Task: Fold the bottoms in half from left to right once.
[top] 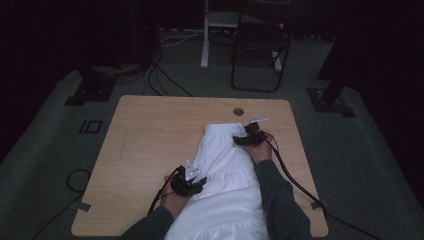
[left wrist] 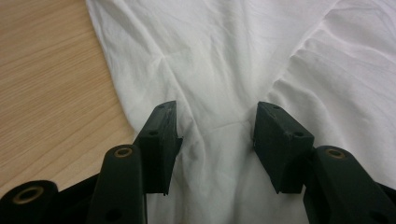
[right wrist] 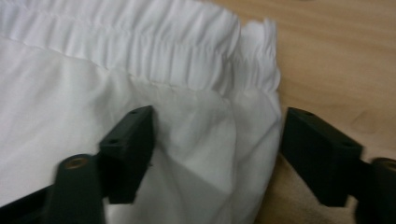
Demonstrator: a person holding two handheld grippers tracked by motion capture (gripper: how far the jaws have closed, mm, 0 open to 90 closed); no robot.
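Note:
A white garment (top: 227, 170) with a gathered waistband (right wrist: 163, 51) lies lengthwise on the wooden table (top: 150, 135), its hem hanging over the near edge. My left gripper (top: 200, 182) rests on the garment's left side near a ruffled seam. In the left gripper view its jaws stand apart on the cloth (left wrist: 224, 56), and wrinkles run into the gap between them (left wrist: 215, 126). My right gripper (top: 239, 140) is at the waistband's right corner. Its jaws (right wrist: 217, 135) are wide open, and the corner of the cloth (right wrist: 93, 93) lies loose between them.
A round cable hole (top: 238, 111) sits near the table's far edge. Bare wood (left wrist: 46, 70) lies left of the garment, and more (right wrist: 336, 56) right of the waistband. A folding chair (top: 260, 45), a white stand leg (top: 205, 35) and floor cables (top: 165, 80) stand beyond the table.

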